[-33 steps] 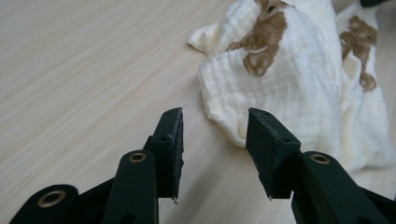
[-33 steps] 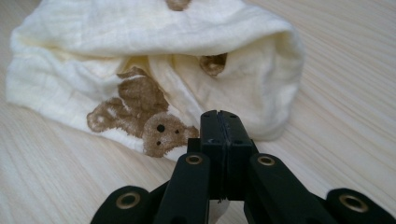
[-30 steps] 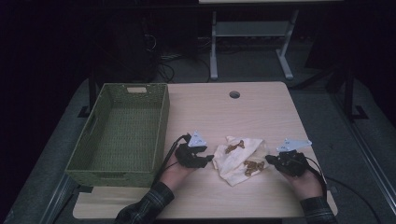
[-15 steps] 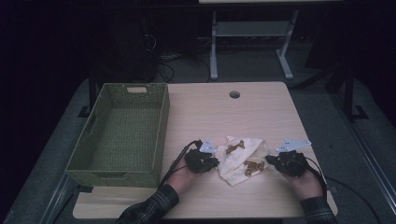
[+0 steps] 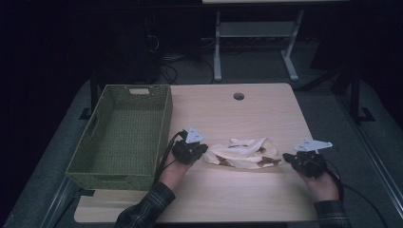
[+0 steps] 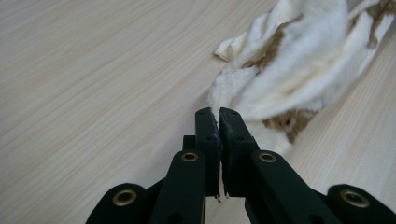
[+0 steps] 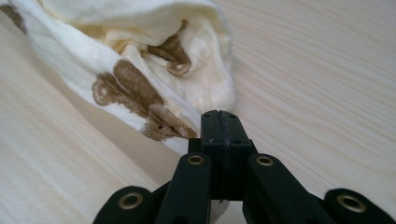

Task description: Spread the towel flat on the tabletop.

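A cream cloth with brown patches (image 5: 242, 152) lies stretched across the front of the wooden table (image 5: 223, 114). My left gripper (image 5: 204, 150) is at its left end. In the left gripper view the jaws (image 6: 219, 114) are shut on the cloth's (image 6: 299, 70) edge. At the cloth's right end is my right gripper (image 5: 286, 157). In the right gripper view its jaws (image 7: 219, 115) are shut, with a corner of the cloth (image 7: 140, 60) running in between their tips. The cloth hangs slightly between the two grips.
A green woven basket (image 5: 164, 123), with nothing in it, stands on the table's left side, close to my left hand. A round cable hole (image 5: 238, 96) sits near the far edge. Cables trail from both grippers toward the front edge.
My left gripper moved in to the bunched cloth, closed on its edge and pulled back left. The cloth went from a crumpled heap to a long strip between both grippers.
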`<action>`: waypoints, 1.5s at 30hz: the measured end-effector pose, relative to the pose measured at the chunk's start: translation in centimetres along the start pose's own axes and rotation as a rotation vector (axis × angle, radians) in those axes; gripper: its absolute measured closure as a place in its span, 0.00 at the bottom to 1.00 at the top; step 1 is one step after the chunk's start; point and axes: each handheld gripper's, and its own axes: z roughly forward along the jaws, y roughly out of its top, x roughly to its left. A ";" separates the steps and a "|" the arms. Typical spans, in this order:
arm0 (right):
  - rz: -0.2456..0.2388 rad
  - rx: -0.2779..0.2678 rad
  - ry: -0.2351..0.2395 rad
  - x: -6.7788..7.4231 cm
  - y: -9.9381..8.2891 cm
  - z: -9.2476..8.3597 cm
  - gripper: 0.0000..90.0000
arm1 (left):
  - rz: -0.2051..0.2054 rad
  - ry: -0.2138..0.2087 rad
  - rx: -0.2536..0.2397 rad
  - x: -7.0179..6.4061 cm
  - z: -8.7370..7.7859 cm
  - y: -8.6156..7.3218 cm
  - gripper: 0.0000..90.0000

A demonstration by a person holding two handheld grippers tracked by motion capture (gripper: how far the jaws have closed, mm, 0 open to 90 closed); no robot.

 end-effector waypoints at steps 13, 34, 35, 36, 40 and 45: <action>0.044 -0.020 0.013 -0.8 -0.6 -0.7 0.81 | 0.028 -0.046 0.039 -2.4 0.8 0.1 0.75; 0.081 -0.016 0.075 -3.4 3.3 6.3 0.75 | -0.001 -0.113 0.031 -0.4 9.4 5.4 0.63; 0.086 -0.017 0.083 -3.5 3.2 6.5 0.75 | -0.009 -0.117 0.033 -0.3 9.7 5.5 0.63; 0.087 -0.017 0.088 -3.6 3.2 6.7 0.75 | -0.012 -0.118 0.041 -0.1 10.1 5.6 0.63; 0.083 0.013 0.109 -3.6 3.2 7.5 0.80 | -0.011 -0.131 0.069 0.1 11.6 5.8 0.63; 0.065 0.023 0.126 -3.4 3.2 7.5 0.96 | 0.007 -0.161 0.093 -0.4 12.3 5.9 0.86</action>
